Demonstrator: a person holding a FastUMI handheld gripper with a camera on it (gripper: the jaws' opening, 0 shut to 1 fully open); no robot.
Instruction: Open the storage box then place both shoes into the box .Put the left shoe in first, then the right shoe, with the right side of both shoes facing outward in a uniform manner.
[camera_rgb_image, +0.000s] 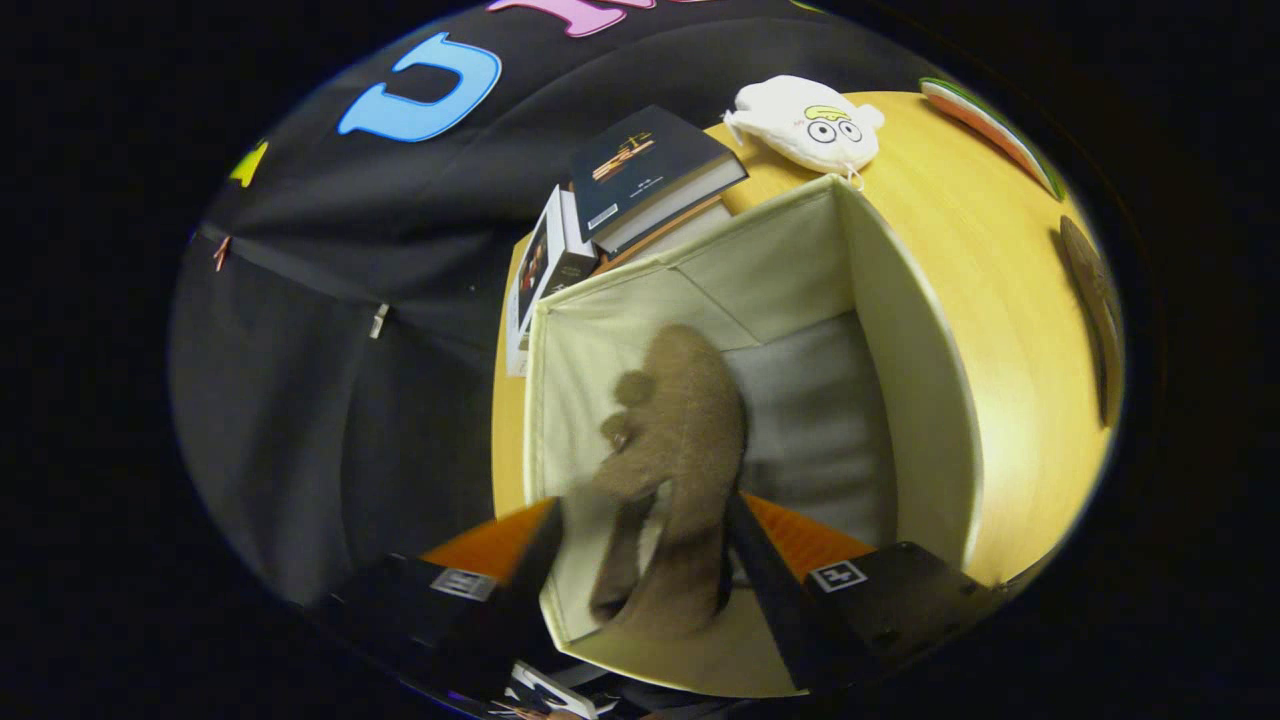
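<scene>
Nearest the camera, the tool (645, 560) was clenched on a brown, fuzzy plush slipper (675, 440), both fingers pressing its rear part from either side. The slipper's long axis ran straight ahead of the fingers, its rounded toe pointing away and down into the open cream fabric storage box (900, 400). Small round bumps, possibly ears of an animal face, stood out on the slipper's left flank, though blur made that hard to settle. The slipper hung within the box's mouth, above its pale grey floor, closer to the left wall than the right; whether it touched the floor could not be told. No second shoe lay in the part of the box that showed, so this was probably the first one going in. The coming move seemed to turn on lowering along that same axis and keeping the correct flank outward. The box stood on a yellow wooden desk (1000, 300). Beyond its far corner lay a stack of dark-covered books (645, 170), and a white plush pouch with cartoon eyes (805, 125).
</scene>
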